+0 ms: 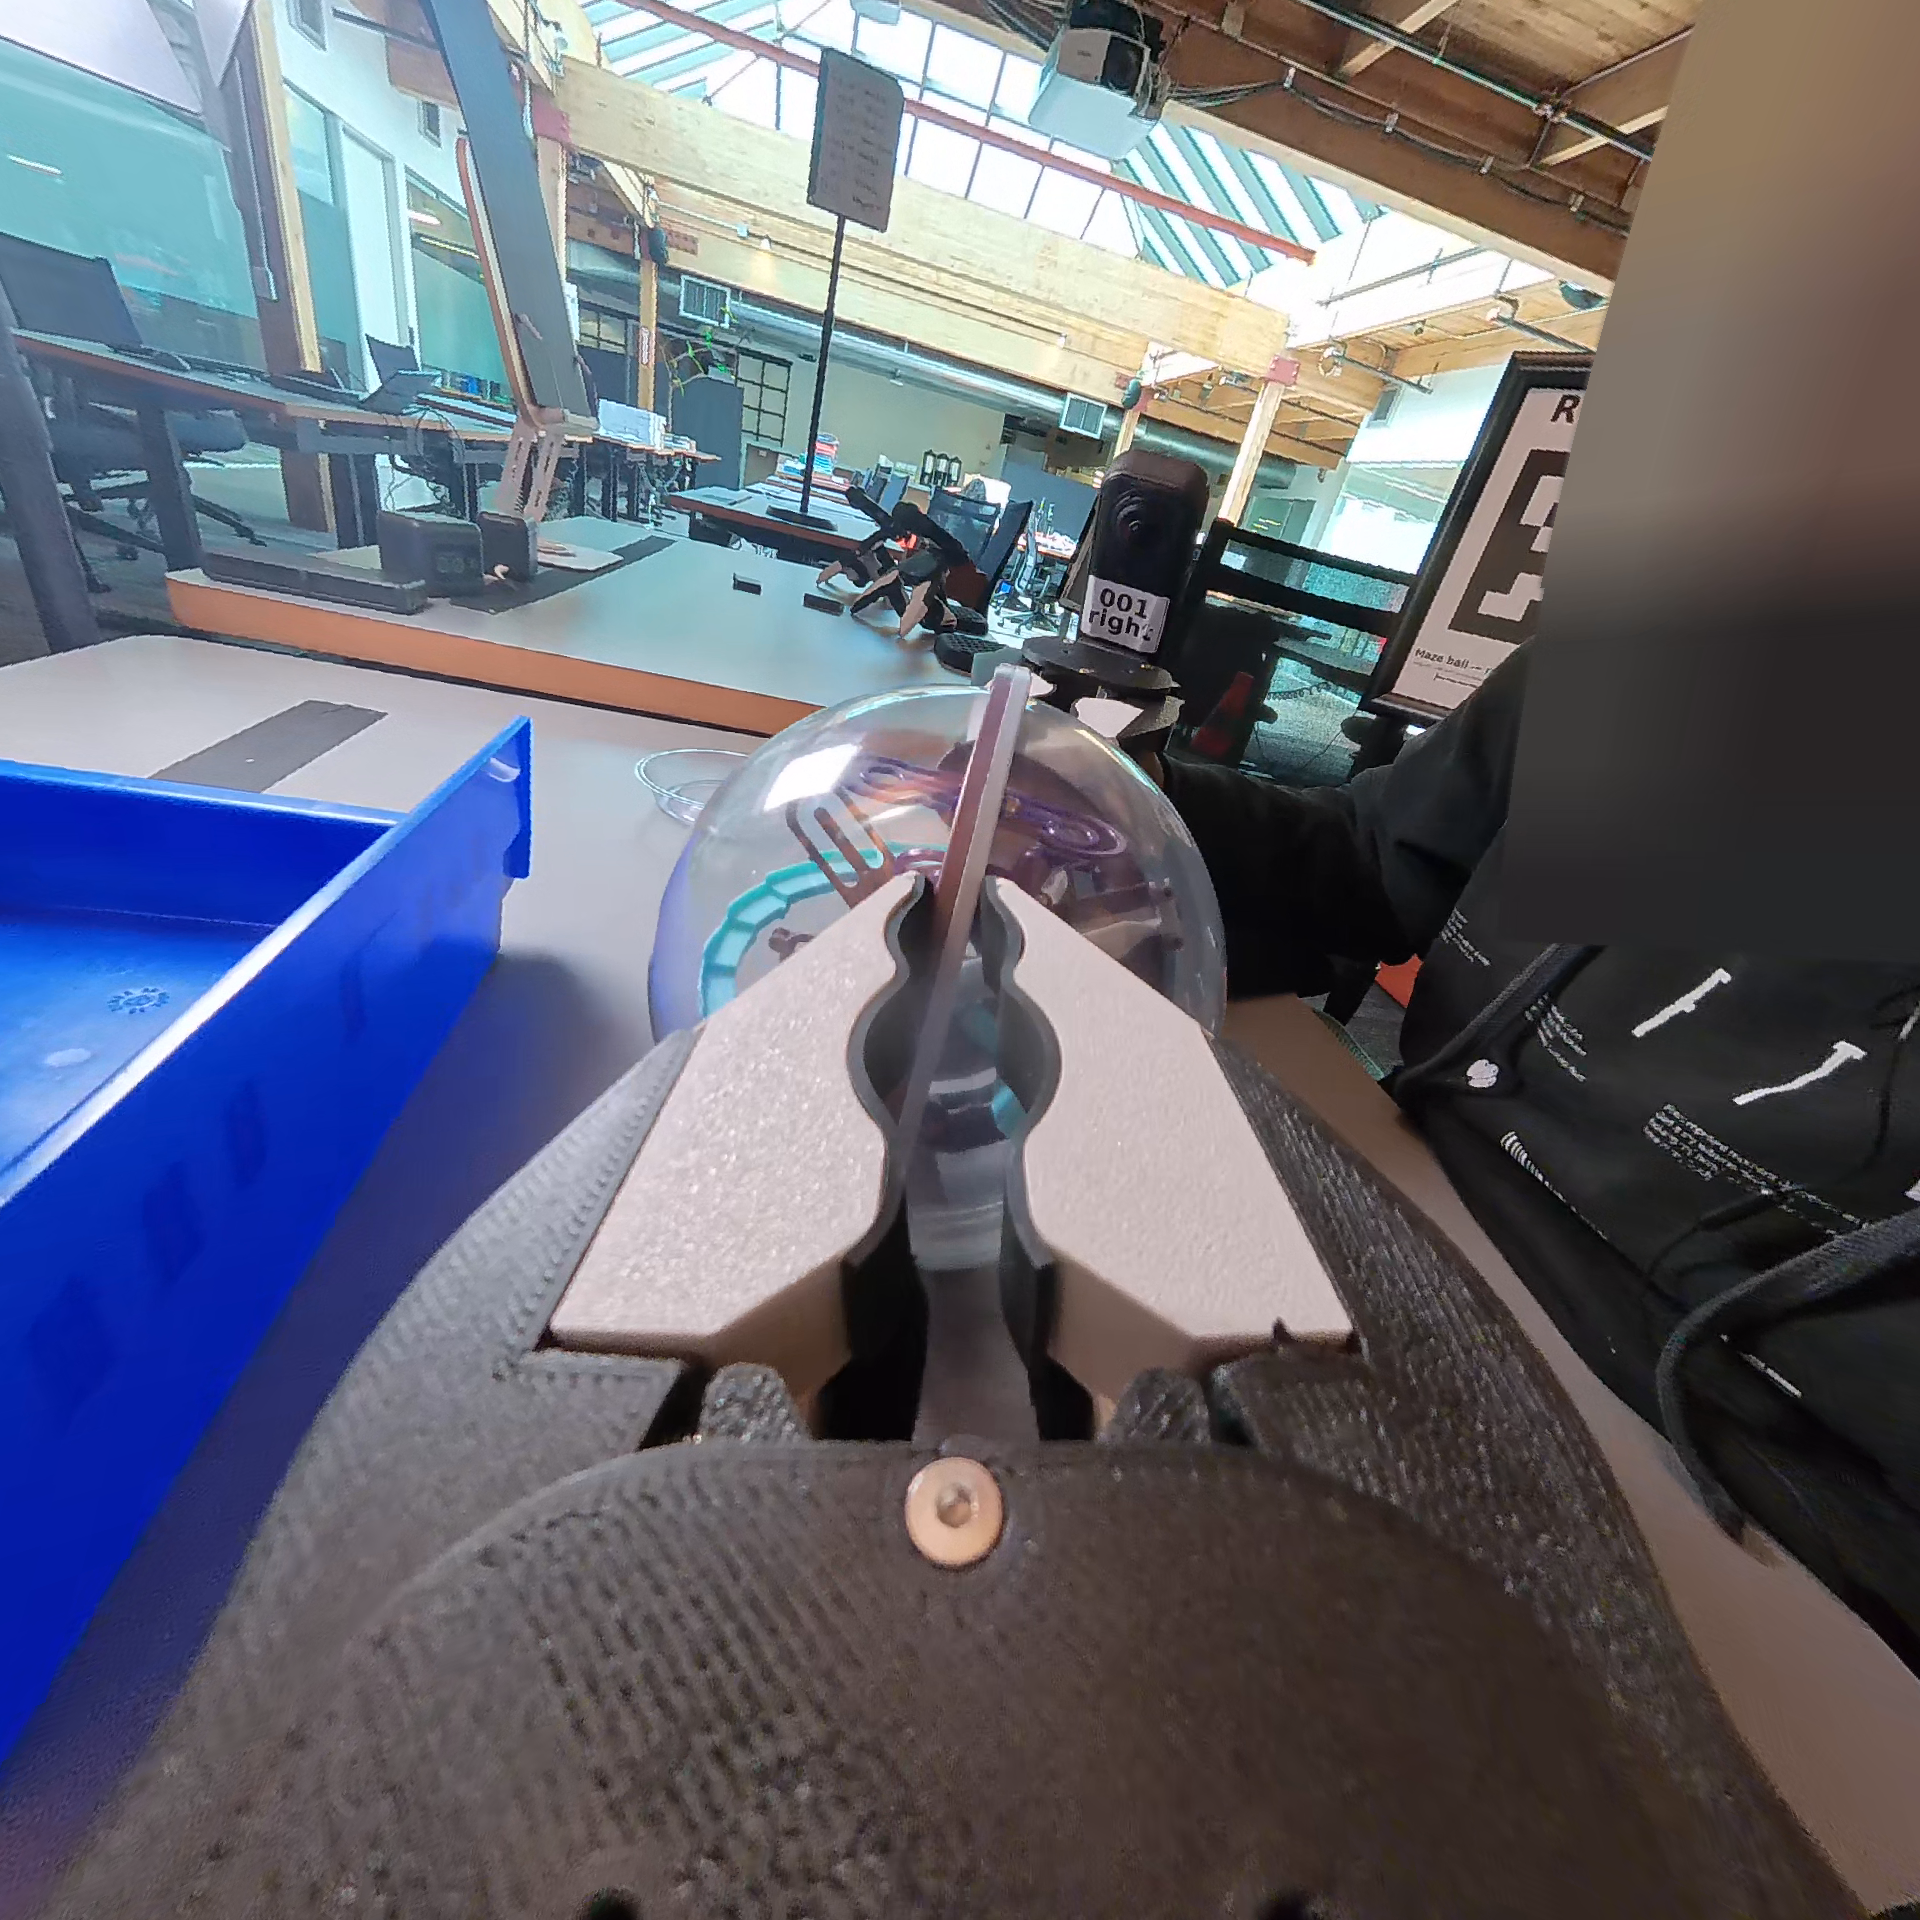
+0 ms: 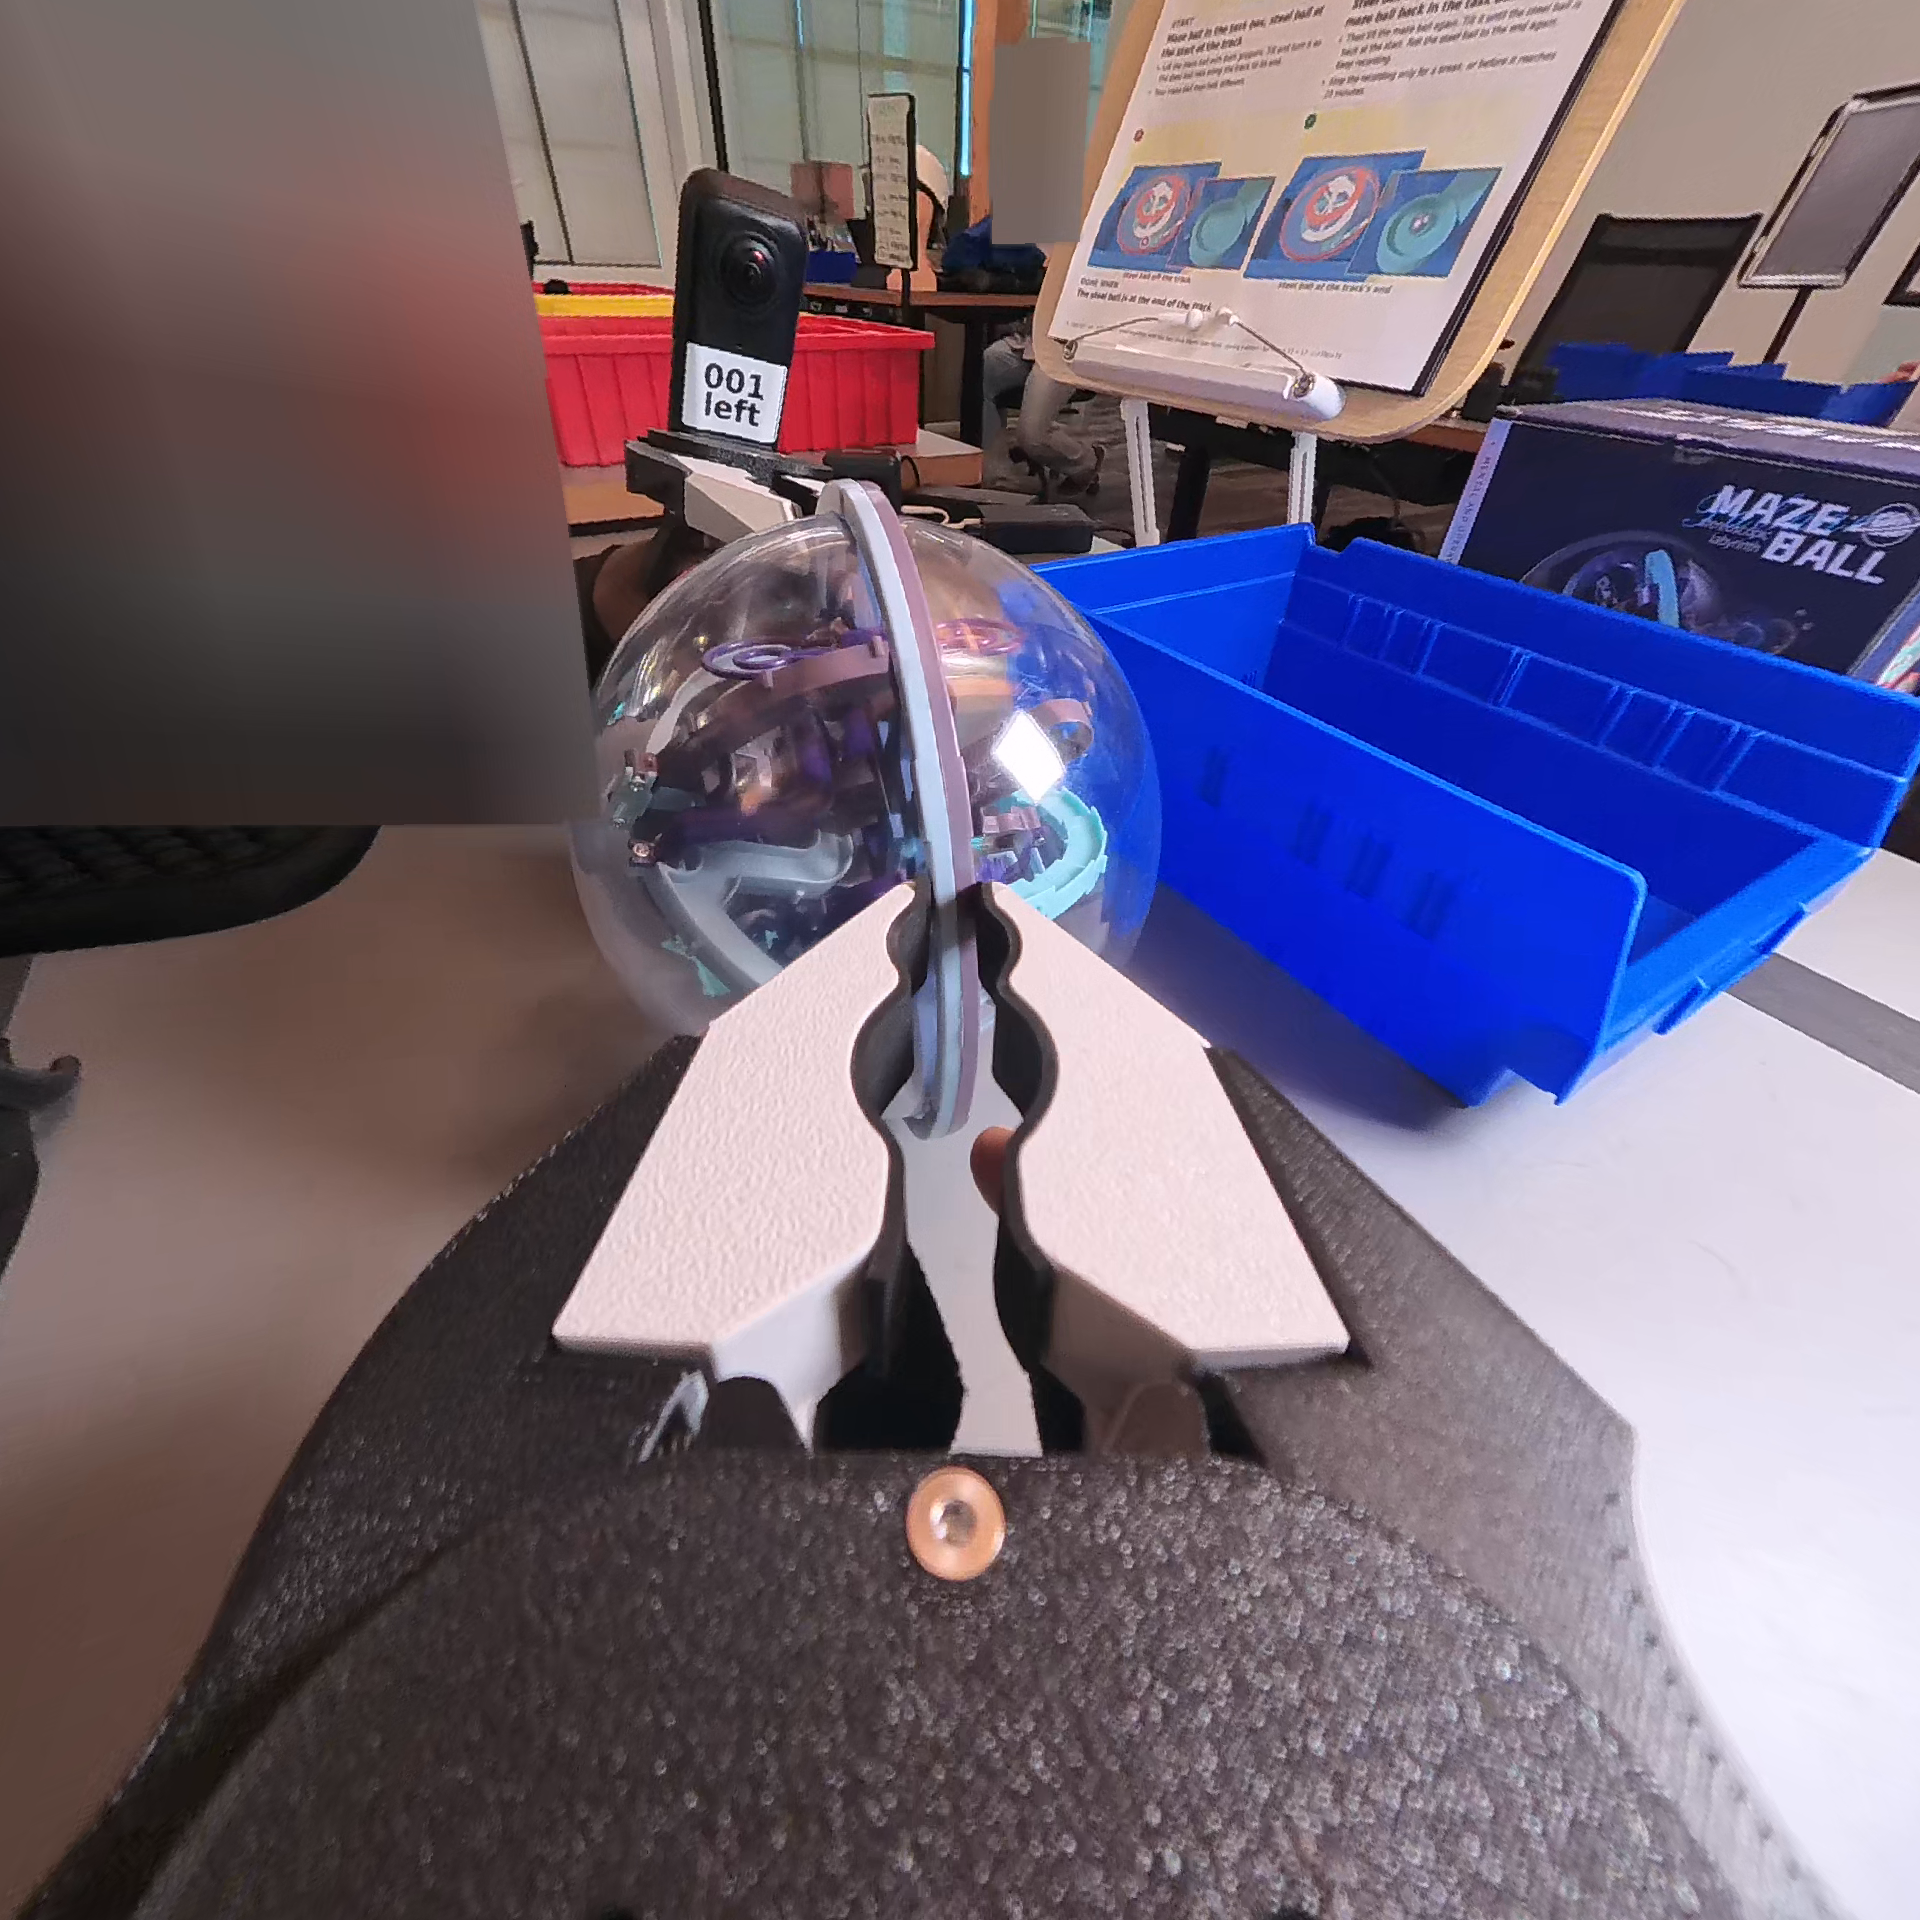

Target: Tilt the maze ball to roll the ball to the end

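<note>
The maze ball is a clear plastic sphere with purple, grey and teal tracks inside and a flat grey ring around its middle. My left gripper is shut on that ring on one side. My right gripper is shut on the ring on the opposite side of the maze ball. The ball hangs between the two grippers just above the white table. The ring stands nearly upright, slightly tilted. The right gripper shows behind the ball in the left wrist view, the left gripper in the right wrist view. The small steel ball cannot be made out.
A blue plastic bin stands on the table beside the ball, also in the right wrist view. A dark box sits behind the bin. An instruction sheet on a stand is beyond. A person's dark sleeve is on the right.
</note>
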Demonstrator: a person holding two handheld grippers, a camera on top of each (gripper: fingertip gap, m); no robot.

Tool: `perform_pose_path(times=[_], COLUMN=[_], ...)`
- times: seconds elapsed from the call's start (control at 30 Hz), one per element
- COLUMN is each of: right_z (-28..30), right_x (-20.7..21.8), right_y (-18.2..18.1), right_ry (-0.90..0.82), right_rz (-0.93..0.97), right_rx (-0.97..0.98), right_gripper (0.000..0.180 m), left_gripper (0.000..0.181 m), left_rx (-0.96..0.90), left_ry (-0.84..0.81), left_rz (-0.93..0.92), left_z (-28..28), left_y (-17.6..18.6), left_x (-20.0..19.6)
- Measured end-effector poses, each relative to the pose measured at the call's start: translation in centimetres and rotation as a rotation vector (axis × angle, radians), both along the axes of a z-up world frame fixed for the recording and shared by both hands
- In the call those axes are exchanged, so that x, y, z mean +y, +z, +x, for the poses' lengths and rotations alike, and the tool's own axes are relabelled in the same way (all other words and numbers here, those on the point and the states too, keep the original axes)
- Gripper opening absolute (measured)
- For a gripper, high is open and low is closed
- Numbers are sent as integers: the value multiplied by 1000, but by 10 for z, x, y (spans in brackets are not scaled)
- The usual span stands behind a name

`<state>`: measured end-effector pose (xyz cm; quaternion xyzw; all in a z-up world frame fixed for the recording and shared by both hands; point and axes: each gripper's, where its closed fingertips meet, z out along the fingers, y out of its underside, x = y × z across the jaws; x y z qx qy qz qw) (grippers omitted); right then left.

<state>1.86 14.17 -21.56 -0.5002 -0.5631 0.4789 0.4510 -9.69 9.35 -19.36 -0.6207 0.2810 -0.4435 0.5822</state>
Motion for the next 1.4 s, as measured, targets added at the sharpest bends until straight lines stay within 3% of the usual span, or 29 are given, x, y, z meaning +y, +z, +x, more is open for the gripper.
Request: perform_pose_path(times=[0.43, 1.0, 1.23, 1.4], right_z=[-1, -4, 0, 4], right_x=[10, -20, -41, -26], right_y=[-2, -26, -29, -27], right_ry=[14, 206, 290, 239], right_rz=[-186, -626, -535, -261], right_rx=[19, -136, -182, -197], right_gripper=[6, 6, 12, 22], left_gripper=[8, 8, 7, 7], left_rx=[-33, -204, -218, -214], left_ry=[75, 72, -17, -42], left_rz=[-64, -406, -501, -519], left_z=[-2, -14, -8, -7], left_y=[1, -18, -28, -30], left_x=[11, 32, 33, 35])
